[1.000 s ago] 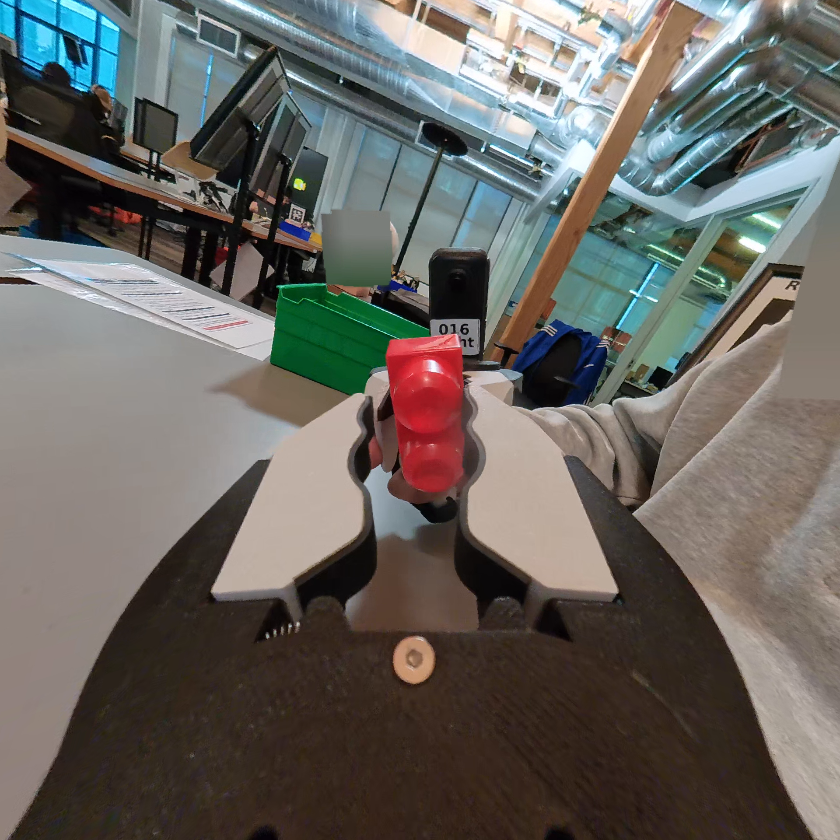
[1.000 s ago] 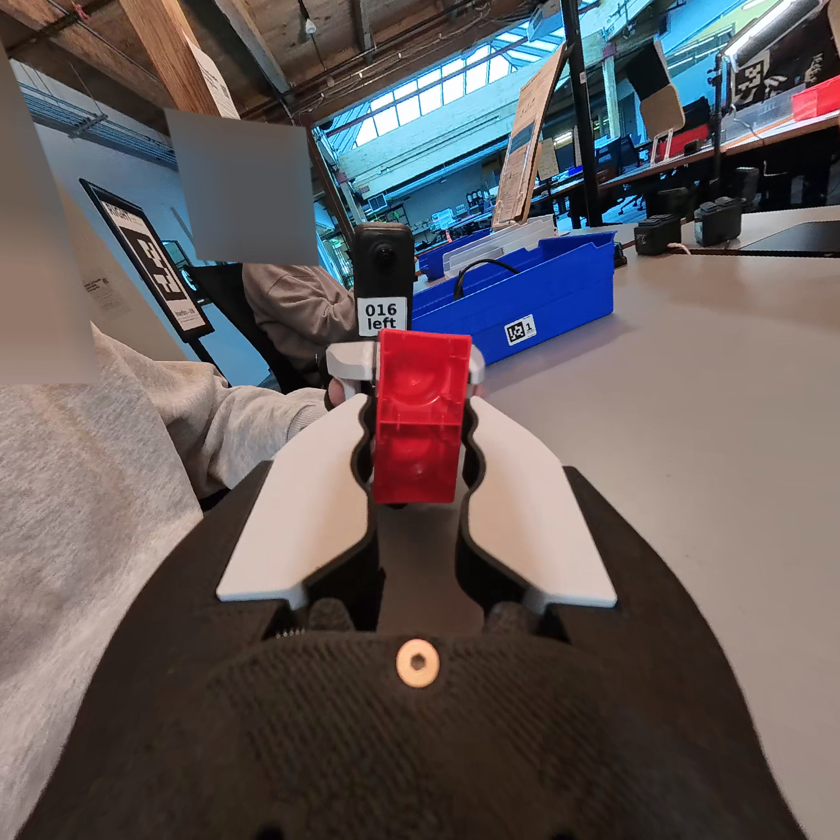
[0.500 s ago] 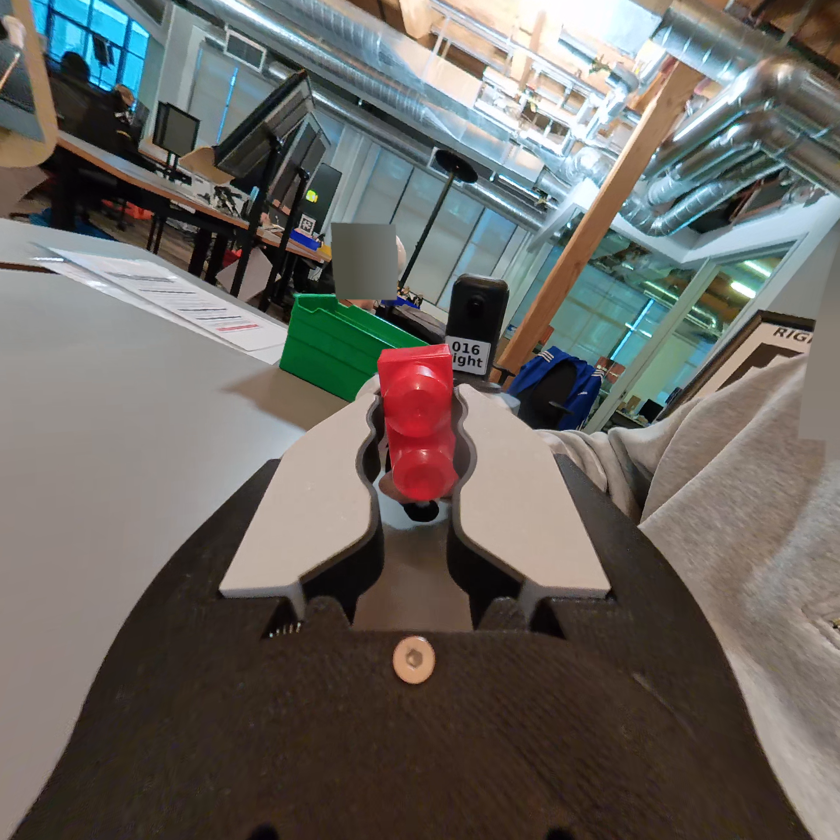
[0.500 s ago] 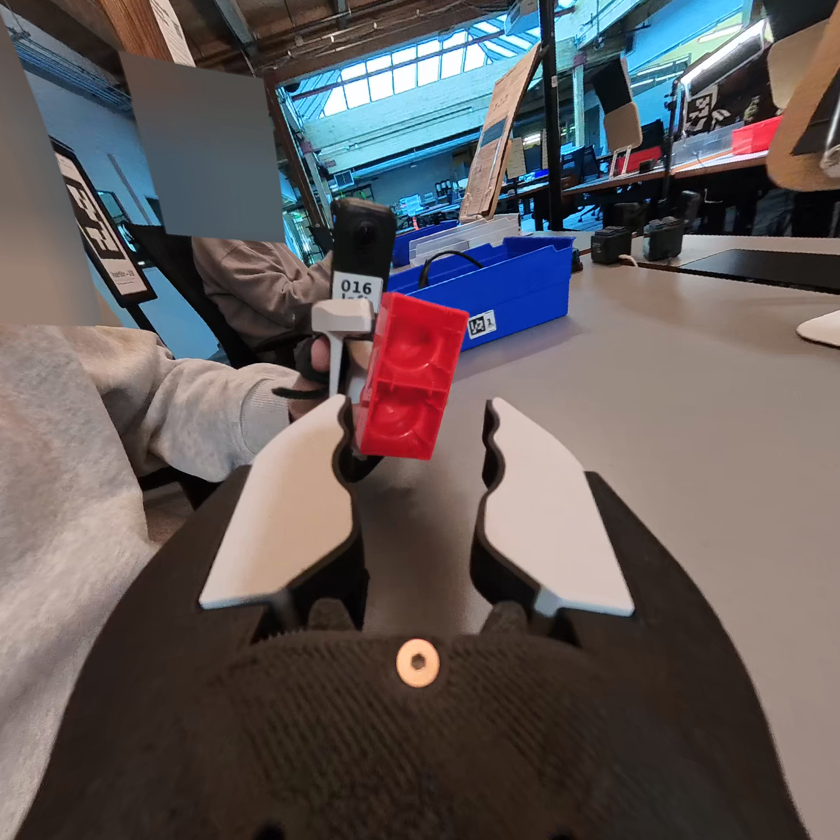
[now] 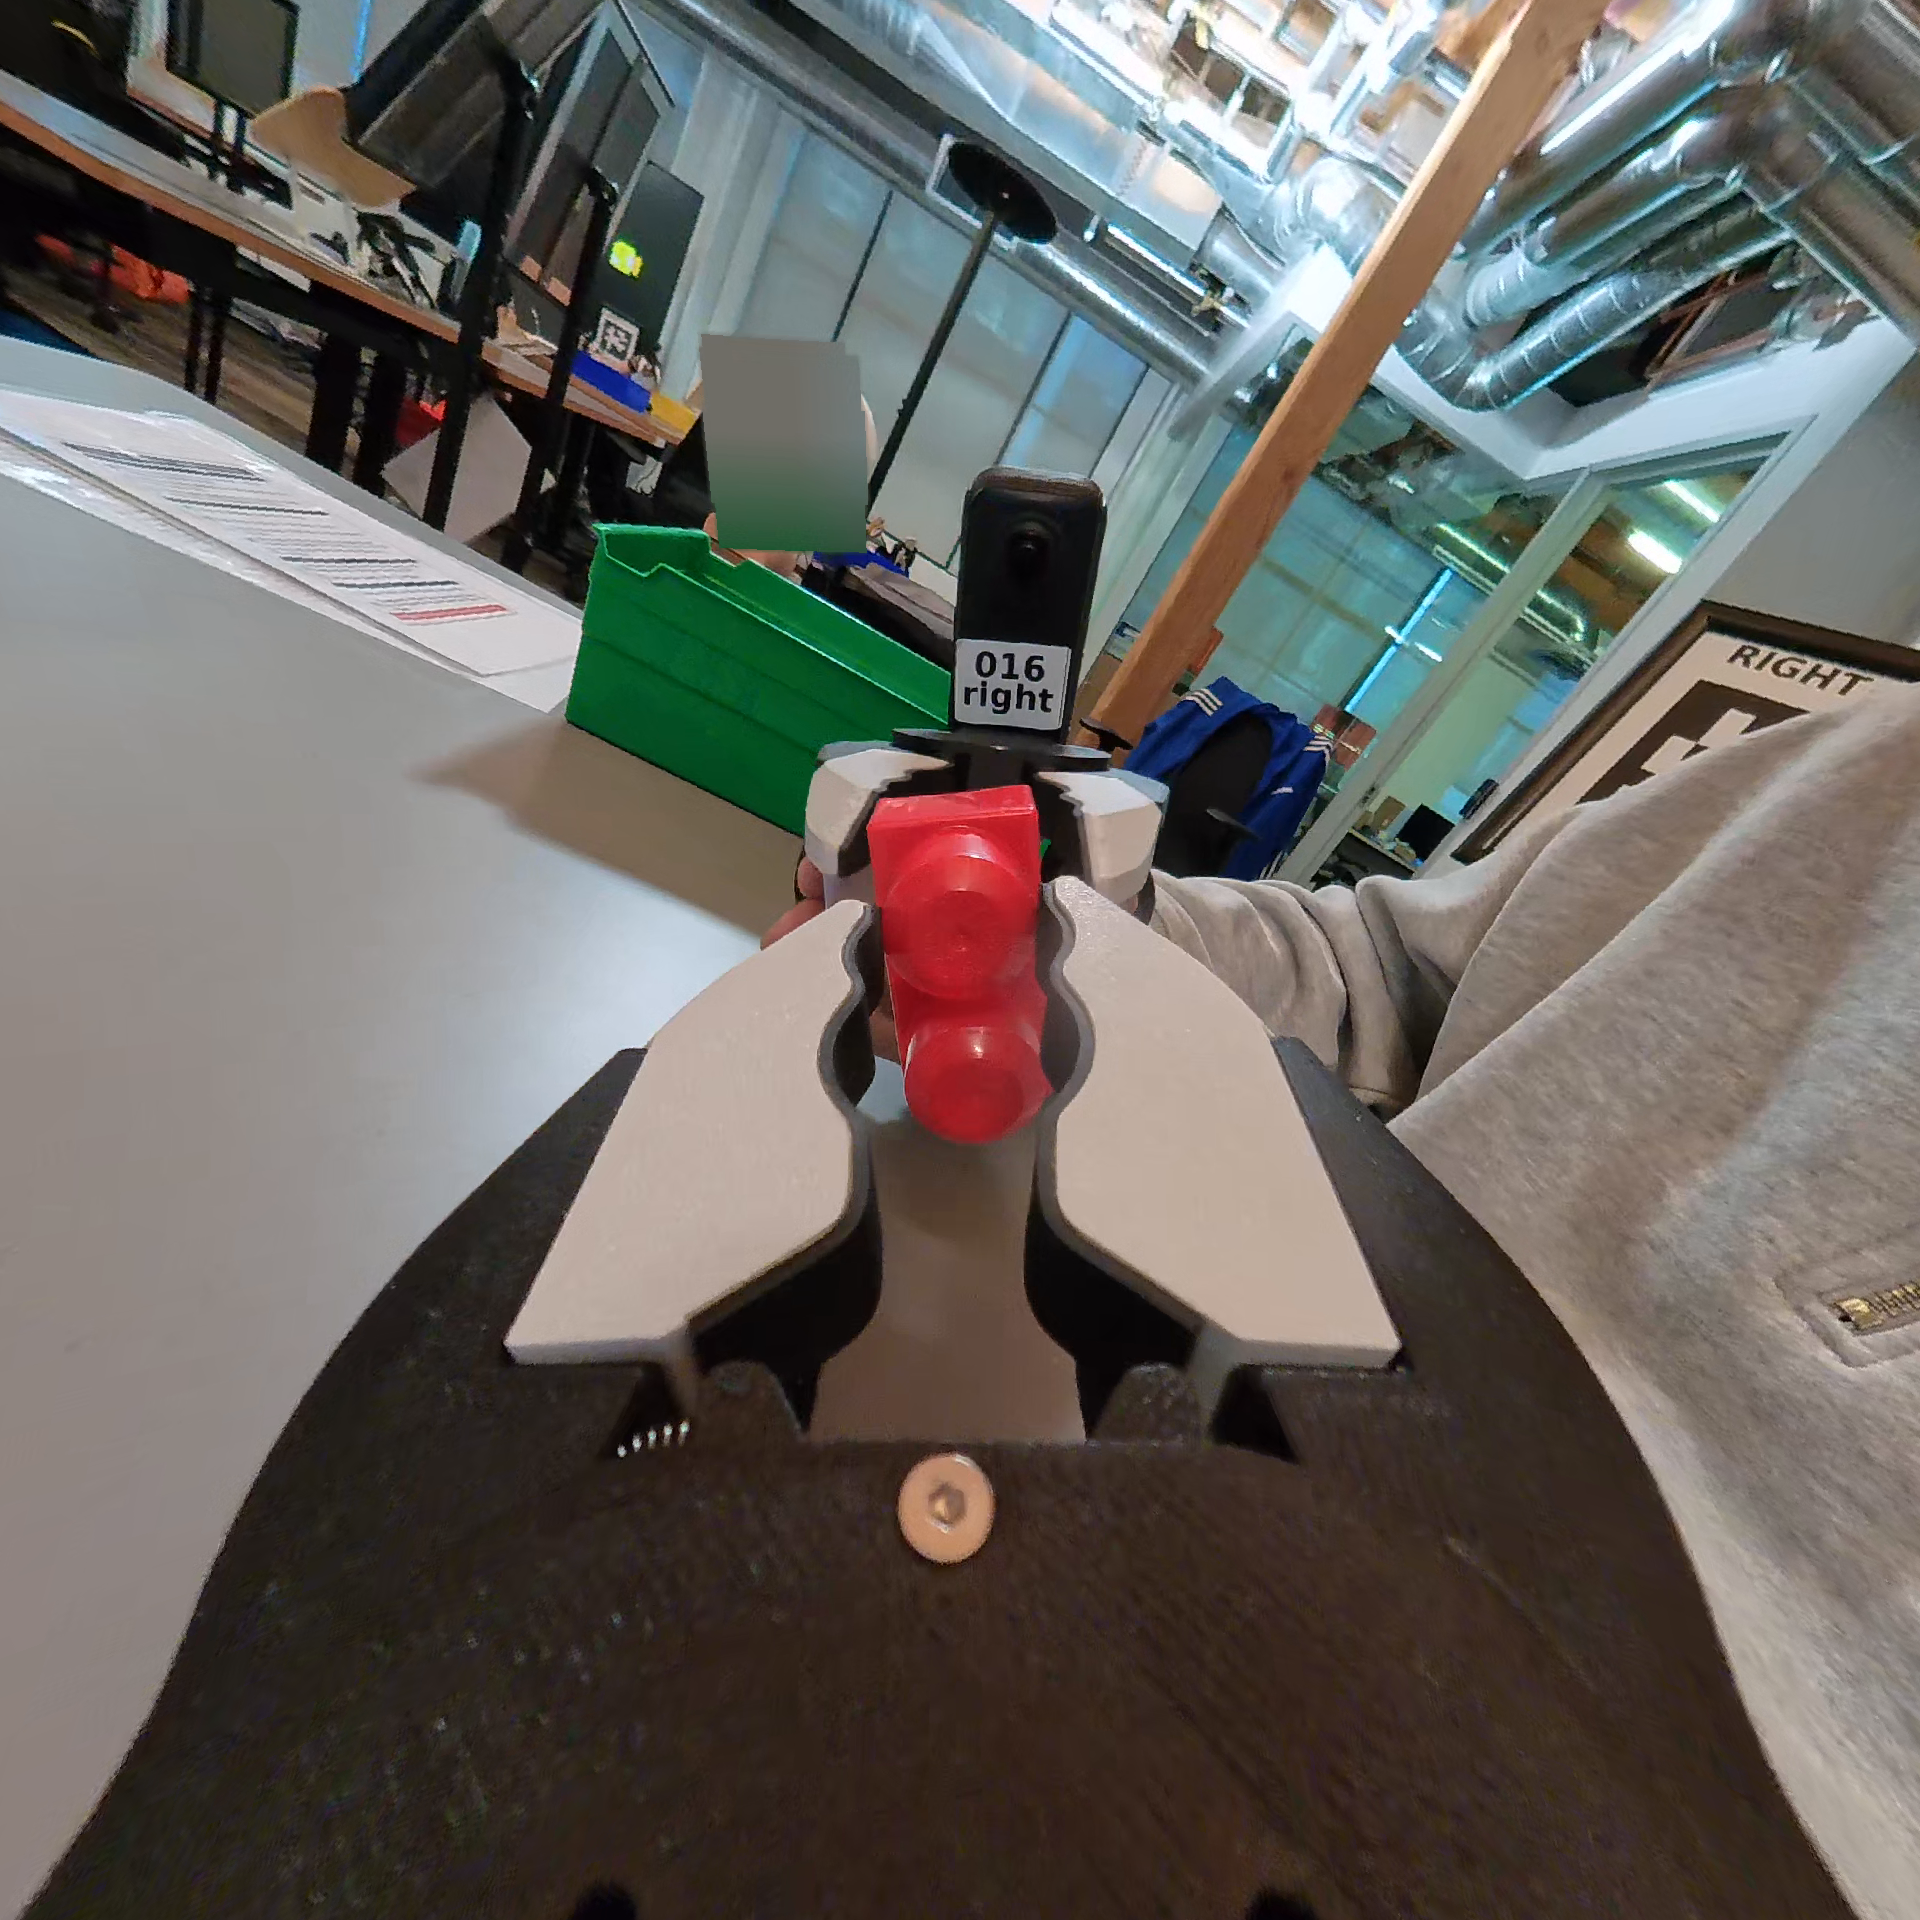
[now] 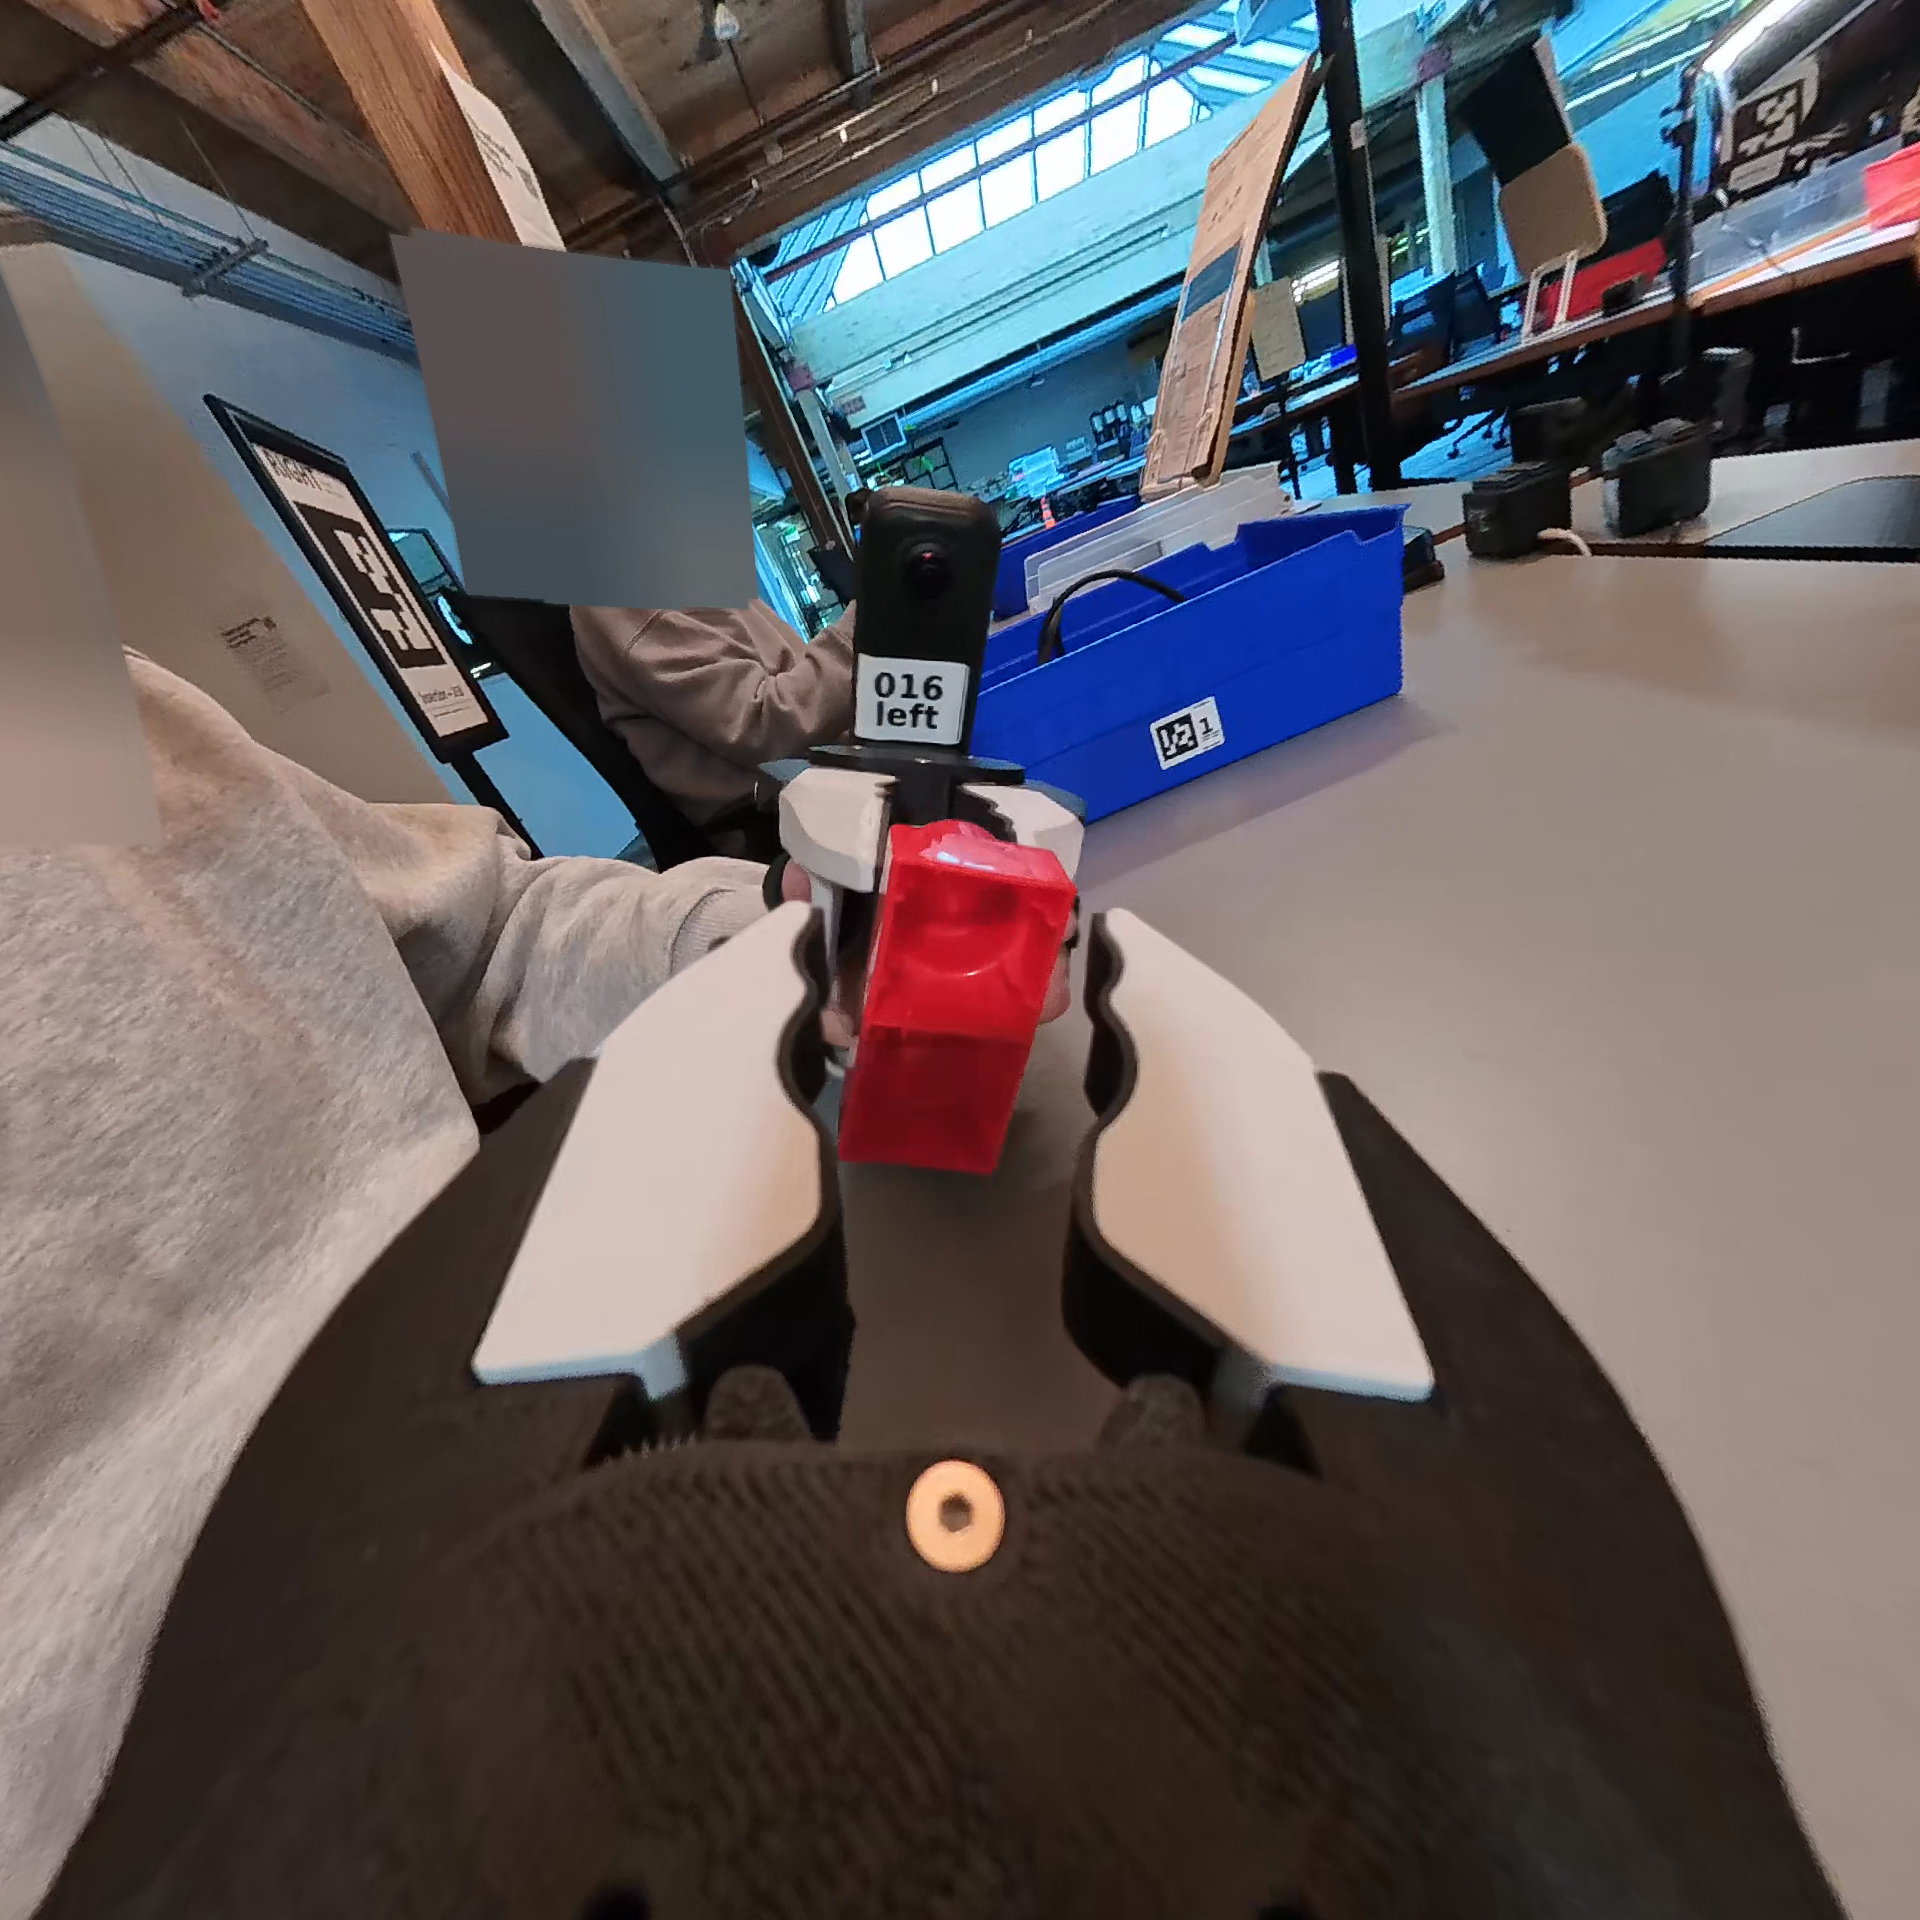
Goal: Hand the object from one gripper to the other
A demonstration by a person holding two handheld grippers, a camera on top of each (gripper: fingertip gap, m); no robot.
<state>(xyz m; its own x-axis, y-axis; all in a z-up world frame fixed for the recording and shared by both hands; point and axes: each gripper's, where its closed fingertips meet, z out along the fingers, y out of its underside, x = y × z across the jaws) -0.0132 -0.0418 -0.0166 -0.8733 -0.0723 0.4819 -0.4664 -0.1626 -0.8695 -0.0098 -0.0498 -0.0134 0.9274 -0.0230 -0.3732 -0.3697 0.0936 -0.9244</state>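
A red two-stud brick (image 5: 961,977) is held in the air above the grey table (image 5: 260,935). My left gripper (image 5: 956,925) is shut on it, studs facing its camera. In the right wrist view the brick (image 6: 956,997) shows its hollow underside. My right gripper (image 6: 956,925) is open, its fingers on either side of the brick with a gap on each side. The two grippers face each other tip to tip. The right gripper (image 5: 982,821) shows just behind the brick in the left wrist view, and the left gripper (image 6: 935,842) shows behind it in the right wrist view.
A green bin (image 5: 727,665) and a paper sheet (image 5: 312,540) lie on the table beyond the left gripper. A blue bin (image 6: 1195,665) stands on the table (image 6: 1558,935) beyond the right gripper. A grey sleeve (image 5: 1558,987) fills the side next to the body. The tips of both grippers are at nearly the same place.
A second ago my right gripper was shut on the brick; it has opened and let go. My left gripper has closed on the brick and holds it now.
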